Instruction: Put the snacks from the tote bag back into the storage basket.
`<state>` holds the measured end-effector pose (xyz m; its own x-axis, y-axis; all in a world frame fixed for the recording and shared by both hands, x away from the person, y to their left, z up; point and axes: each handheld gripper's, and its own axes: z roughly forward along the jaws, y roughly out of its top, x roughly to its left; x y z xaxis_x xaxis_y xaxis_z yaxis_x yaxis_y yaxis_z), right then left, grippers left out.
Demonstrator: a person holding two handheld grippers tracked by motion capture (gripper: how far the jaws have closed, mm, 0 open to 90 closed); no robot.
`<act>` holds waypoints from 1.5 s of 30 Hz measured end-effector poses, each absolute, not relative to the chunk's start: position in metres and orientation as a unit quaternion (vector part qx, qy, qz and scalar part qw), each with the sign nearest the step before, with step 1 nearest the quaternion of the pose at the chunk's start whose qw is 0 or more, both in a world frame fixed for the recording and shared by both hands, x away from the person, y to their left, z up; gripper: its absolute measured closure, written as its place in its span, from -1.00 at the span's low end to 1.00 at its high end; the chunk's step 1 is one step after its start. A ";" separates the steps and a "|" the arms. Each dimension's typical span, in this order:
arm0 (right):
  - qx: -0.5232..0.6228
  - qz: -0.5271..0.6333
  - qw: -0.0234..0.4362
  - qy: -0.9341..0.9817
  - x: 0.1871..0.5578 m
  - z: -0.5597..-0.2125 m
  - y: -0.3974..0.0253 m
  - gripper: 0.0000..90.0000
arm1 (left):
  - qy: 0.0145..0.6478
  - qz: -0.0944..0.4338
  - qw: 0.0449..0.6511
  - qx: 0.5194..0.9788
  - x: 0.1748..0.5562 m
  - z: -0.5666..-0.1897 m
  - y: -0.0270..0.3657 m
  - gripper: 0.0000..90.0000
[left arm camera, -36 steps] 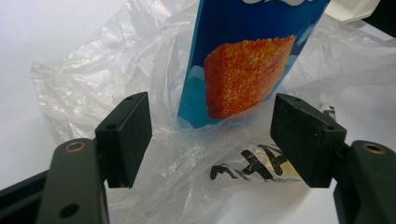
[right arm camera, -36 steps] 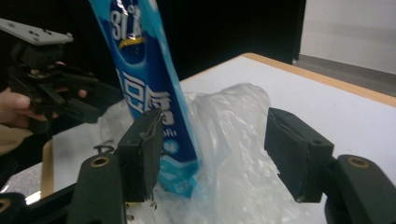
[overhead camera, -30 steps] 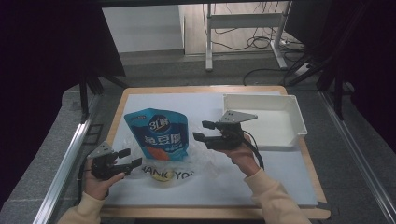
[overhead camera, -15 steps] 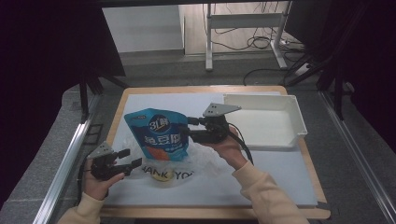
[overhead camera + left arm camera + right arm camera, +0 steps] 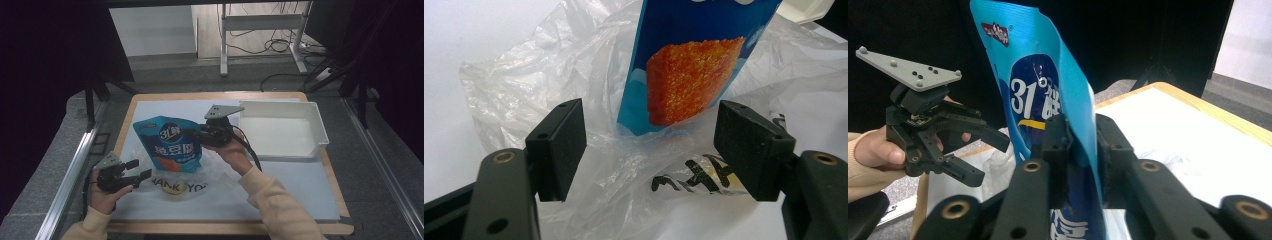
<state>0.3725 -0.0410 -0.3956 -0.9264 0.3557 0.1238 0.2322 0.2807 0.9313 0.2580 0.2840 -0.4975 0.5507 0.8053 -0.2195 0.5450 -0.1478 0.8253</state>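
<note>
1. Two hand-held grippers work over a white-covered tabletop point(image 5: 300, 185); the right hand-held gripper point(image 5: 192, 135) has its jaws clamped on the edge of a blue snack pouch point(image 5: 170, 145), holding it upright above a crumpled clear plastic bag point(image 5: 200, 182).
2. Left hand-held gripper point(image 5: 140, 169), jaws spread and holding nothing, sits just beside the bag's left edge.
3. White tray point(image 5: 317, 127) rests at the tabletop's far right.
</note>
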 end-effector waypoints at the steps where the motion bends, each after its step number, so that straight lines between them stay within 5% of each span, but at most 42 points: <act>1: 0.182 0.572 0.051 0.799 0.374 -0.396 -0.042 0.77 | 0.453 0.139 0.470 0.745 0.258 -0.498 0.284 -0.35; 45: 0.181 0.597 0.037 0.781 0.369 -0.395 -0.030 0.97 | 0.457 0.134 0.474 0.741 0.258 -0.498 0.287 -0.35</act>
